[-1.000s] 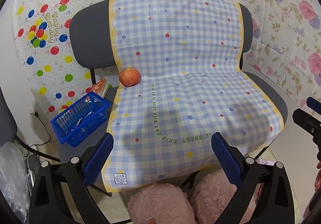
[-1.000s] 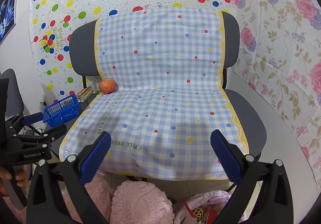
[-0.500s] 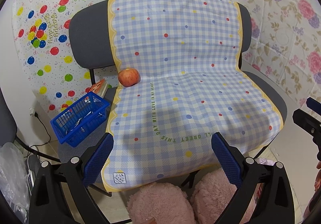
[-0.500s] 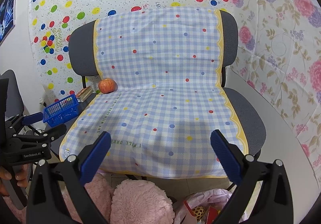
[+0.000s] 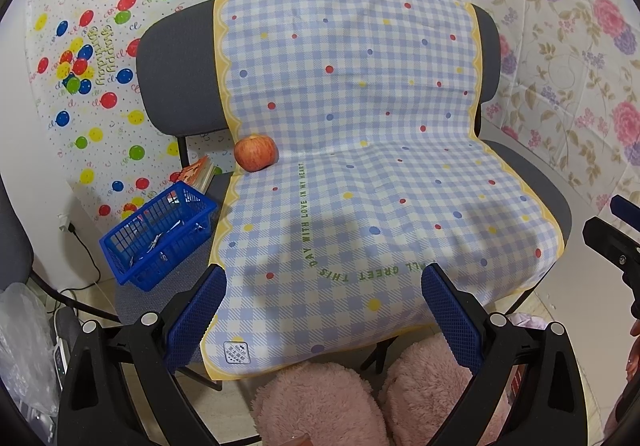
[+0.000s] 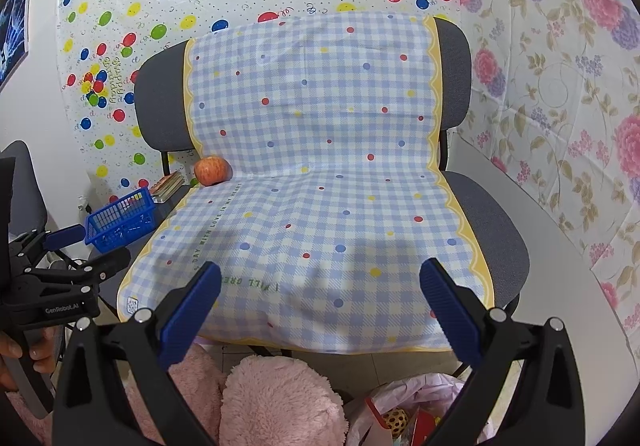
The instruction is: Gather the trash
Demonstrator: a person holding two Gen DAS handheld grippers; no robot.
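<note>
A red apple (image 5: 255, 152) (image 6: 212, 171) rests at the back left corner of a grey chair seat draped with a blue checked cloth (image 5: 360, 174) (image 6: 320, 206). A pink bag (image 6: 404, 406) holding wrappers and scraps lies on the floor below the seat's front edge. My left gripper (image 5: 323, 310) hovers open over the front of the seat, nothing between its blue pads. My right gripper (image 6: 320, 302) is open too, at the seat's front edge, above the bag. Each gripper shows at the side of the other's view.
A blue plastic basket (image 5: 158, 236) (image 6: 120, 220) with small items sits left of the chair, a book (image 5: 198, 172) behind it. Pink fluffy slippers (image 5: 320, 402) (image 6: 276, 398) are below the grippers. Patterned sheets cover the walls. A cable and clear plastic lie at far left.
Both views have shifted very slightly; the chair sits a touch lower and nearer in frame. Both grippers stay open and nothing on the chair has moved.
</note>
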